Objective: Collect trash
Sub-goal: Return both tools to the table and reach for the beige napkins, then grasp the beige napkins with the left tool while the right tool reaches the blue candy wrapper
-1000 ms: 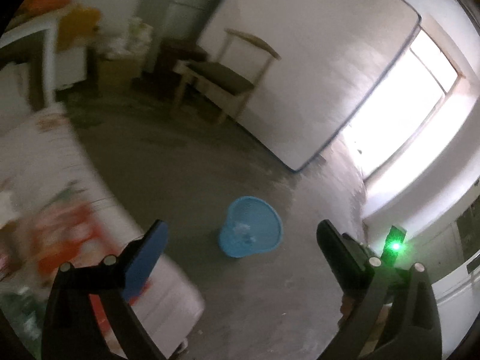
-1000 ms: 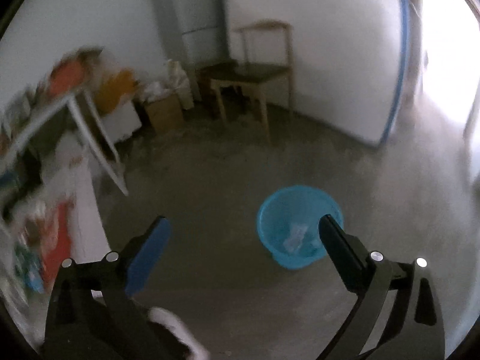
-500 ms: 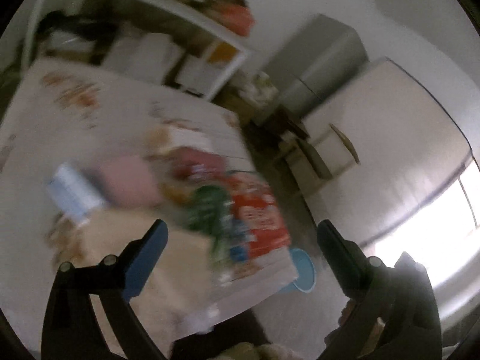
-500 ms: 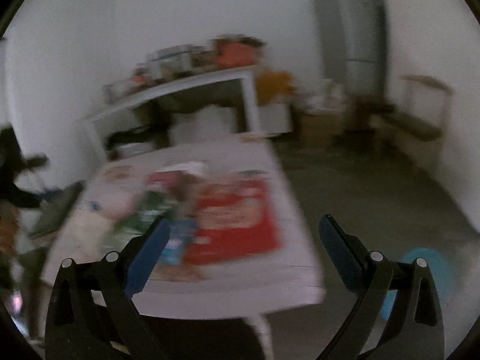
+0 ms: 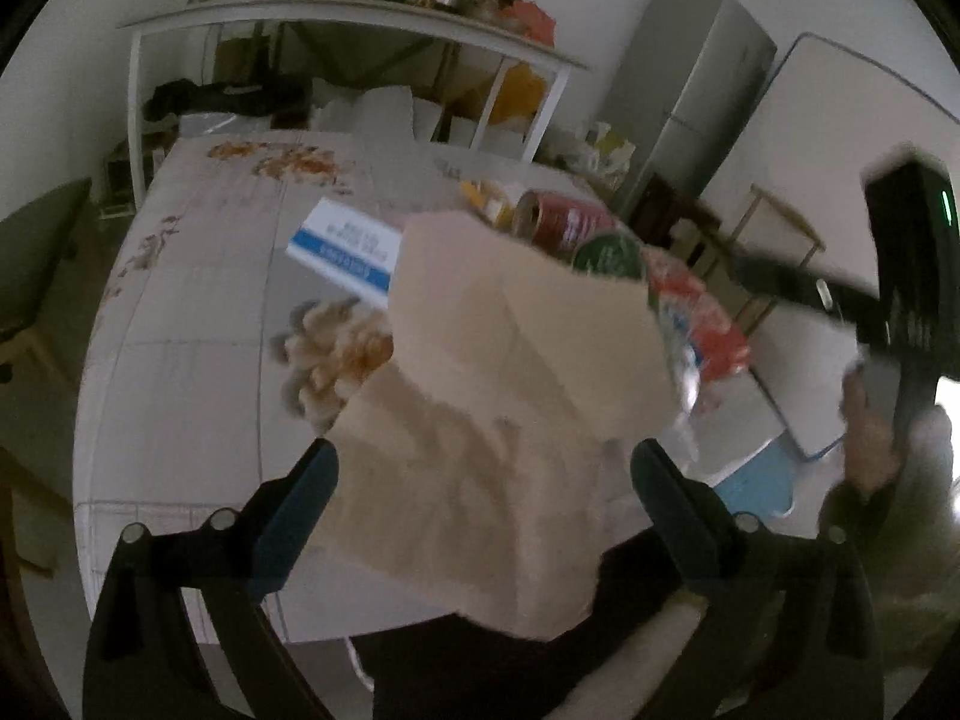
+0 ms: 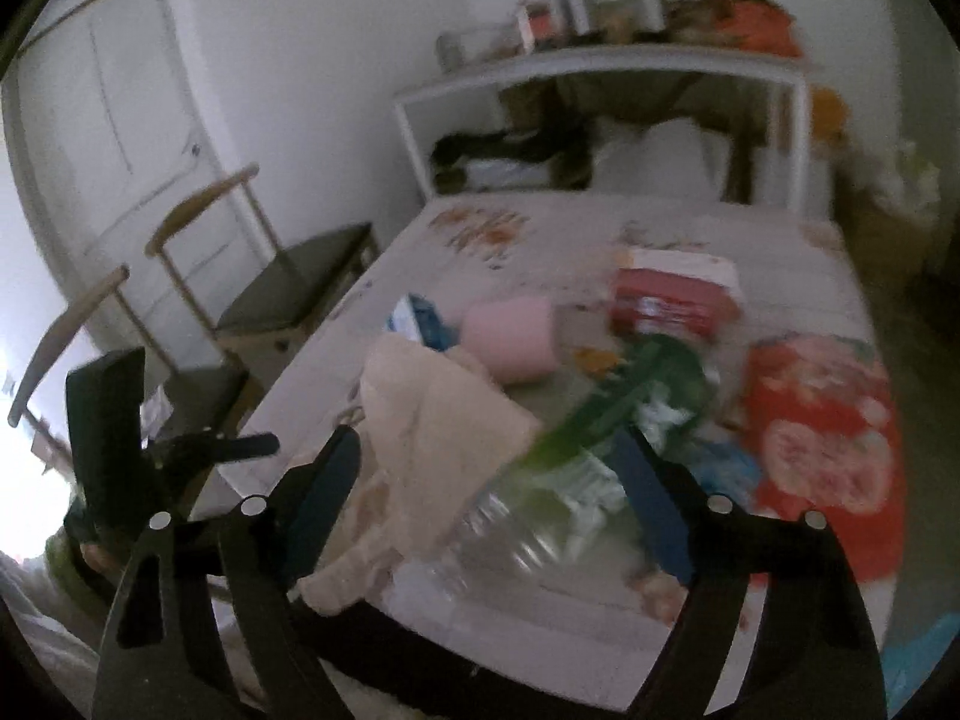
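Both grippers over the table's near edge, jaws spread but closing — nothing pinched. Left gripper (image 5: 483,480) has the brown paper bag (image 5: 516,384) between its fingers. Right gripper (image 6: 489,468) frames the clear plastic bottle (image 6: 540,516), long axis slanting near-left to far-right, green label end away.
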Demonstrator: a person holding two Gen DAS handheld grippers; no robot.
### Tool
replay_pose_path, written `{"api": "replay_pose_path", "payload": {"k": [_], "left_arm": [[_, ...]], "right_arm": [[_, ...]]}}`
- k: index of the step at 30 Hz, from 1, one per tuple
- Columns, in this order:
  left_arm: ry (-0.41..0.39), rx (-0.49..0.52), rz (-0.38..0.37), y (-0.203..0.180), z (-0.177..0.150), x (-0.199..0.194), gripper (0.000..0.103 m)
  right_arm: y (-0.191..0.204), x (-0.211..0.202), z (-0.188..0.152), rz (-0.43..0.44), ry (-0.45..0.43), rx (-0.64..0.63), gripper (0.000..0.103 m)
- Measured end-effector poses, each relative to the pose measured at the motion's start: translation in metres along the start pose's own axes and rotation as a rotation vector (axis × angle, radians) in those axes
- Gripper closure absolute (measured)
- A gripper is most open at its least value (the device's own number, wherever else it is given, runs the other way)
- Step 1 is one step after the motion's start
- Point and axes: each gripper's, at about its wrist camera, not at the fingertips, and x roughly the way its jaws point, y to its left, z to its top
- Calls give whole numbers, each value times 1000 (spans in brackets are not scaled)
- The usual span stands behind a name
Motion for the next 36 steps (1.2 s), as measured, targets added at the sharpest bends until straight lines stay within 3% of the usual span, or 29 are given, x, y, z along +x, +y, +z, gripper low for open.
{"api": "replay_pose_path", "payload": {"k": [4, 10, 13, 15, 18, 24, 29, 36], "left_arm": [[8, 13, 21, 5, -8, 8, 27], [34, 16, 10, 13, -16, 14, 50], [50, 3, 2, 17, -20, 18, 60], [49, -2, 0, 19, -21, 20, 63], [49, -18, -11, 21, -22, 21, 66], [38, -19, -15, 22, -22, 22, 68], [23, -11, -11, 21, -25, 22, 68], [8, 54, 35, 13, -29, 14, 68]], "right_arm": [[14, 31, 18, 26, 91, -48, 29], [22, 74, 32, 30, 225, -92, 48], [19, 90, 35, 20, 289, -80, 70], [17, 95, 33, 42, 324, -55, 93], [17, 95, 31, 63, 332, -33, 102], [29, 83, 21, 180, 328, 4, 103], [47, 91, 3, 257, 376, 32, 103], [74, 122, -8, 219, 447, -38, 103]]}}
